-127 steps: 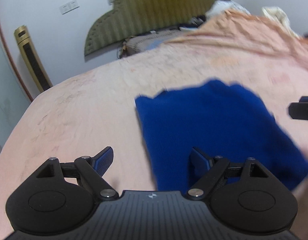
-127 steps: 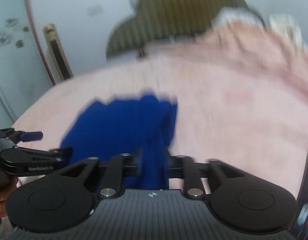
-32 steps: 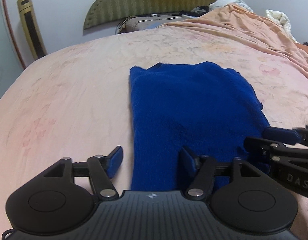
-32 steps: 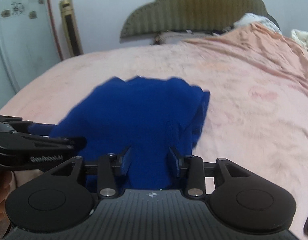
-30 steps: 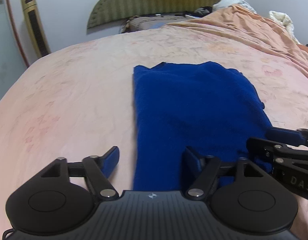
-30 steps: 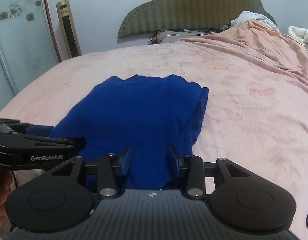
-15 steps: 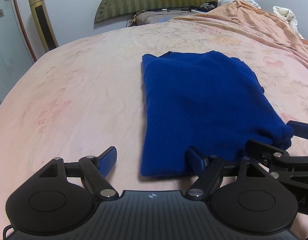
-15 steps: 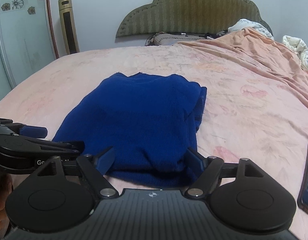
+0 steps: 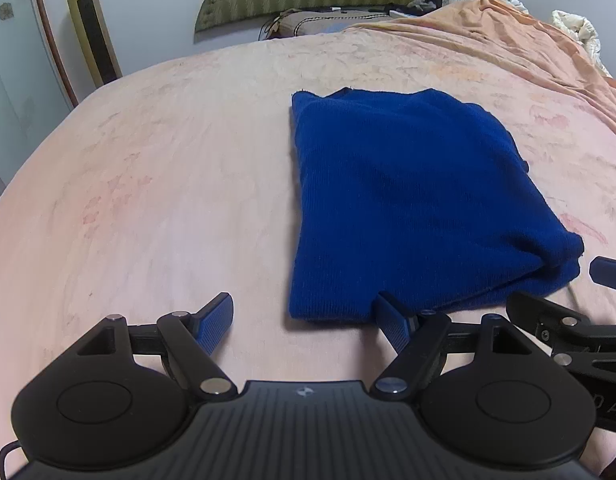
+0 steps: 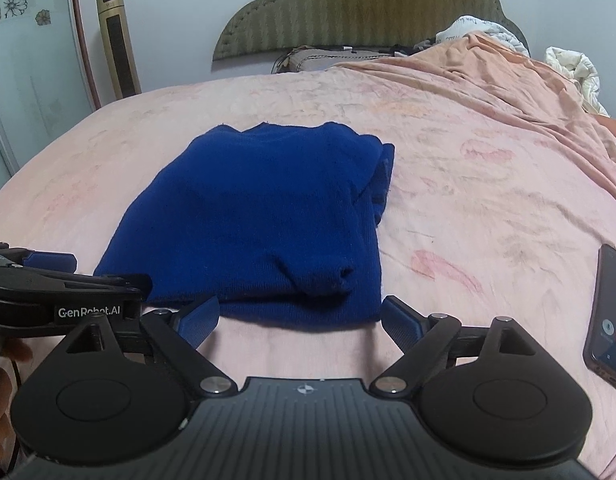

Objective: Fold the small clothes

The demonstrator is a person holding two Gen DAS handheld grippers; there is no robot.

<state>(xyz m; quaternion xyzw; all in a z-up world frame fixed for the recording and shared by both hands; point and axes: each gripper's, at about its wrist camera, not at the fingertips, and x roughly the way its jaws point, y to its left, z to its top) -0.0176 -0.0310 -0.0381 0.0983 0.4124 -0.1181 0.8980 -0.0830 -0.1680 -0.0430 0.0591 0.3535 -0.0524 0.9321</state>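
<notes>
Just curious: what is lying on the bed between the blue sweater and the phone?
Nothing: in the right wrist view, only bare pink bedsheet separates the folded blue sweater from the phone.

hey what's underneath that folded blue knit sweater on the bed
The folded blue knit sweater lies directly on the pink floral bedsheet. Whether anything sits between them cannot be seen, since the sweater covers that patch.

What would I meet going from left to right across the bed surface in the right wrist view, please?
Left gripper → folded blue sweater → bare pink bedsheet → phone at the right edge.
</notes>
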